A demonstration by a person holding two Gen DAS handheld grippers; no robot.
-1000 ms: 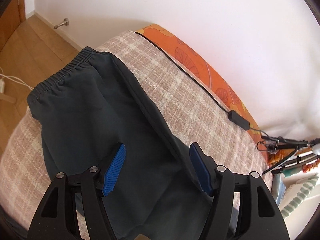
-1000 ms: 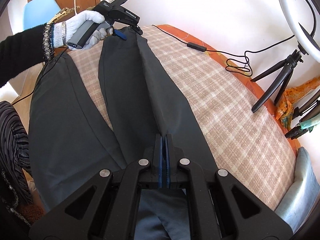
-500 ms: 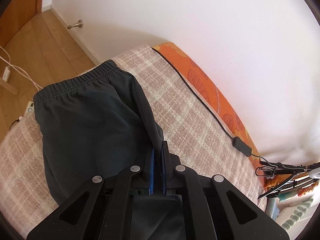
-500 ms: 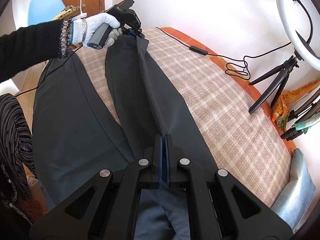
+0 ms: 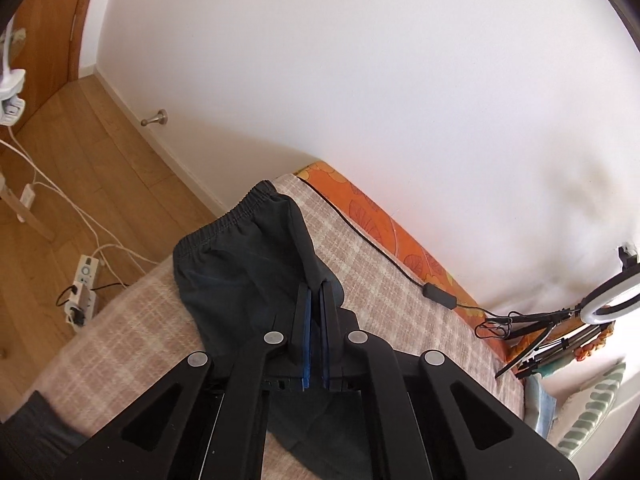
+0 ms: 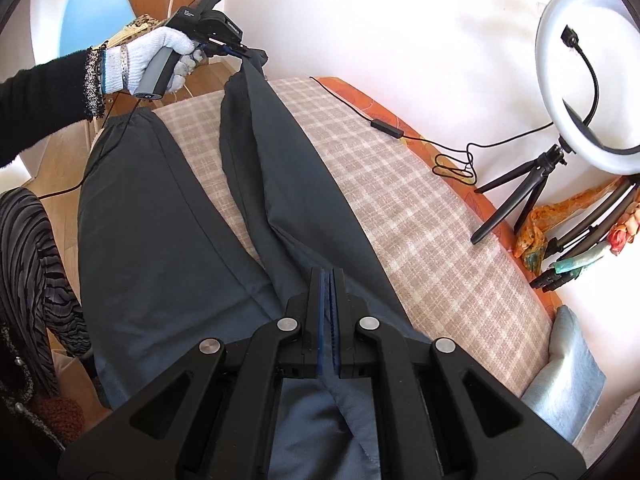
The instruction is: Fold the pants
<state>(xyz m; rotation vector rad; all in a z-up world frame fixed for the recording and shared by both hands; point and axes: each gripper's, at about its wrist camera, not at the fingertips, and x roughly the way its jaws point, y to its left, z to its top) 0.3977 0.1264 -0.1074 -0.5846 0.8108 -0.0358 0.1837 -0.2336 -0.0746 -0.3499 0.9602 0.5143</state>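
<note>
Right wrist view: both tools, left tool point(image 6: 240, 51) and right tool point(image 6: 329, 276), clamped pants point(image 6: 168, 216) leg; best lifted level, laid onto other leg.

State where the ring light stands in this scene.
In the right wrist view the ring light stands at the far right on a black tripod, against the white wall beyond the checked blanket.
</note>
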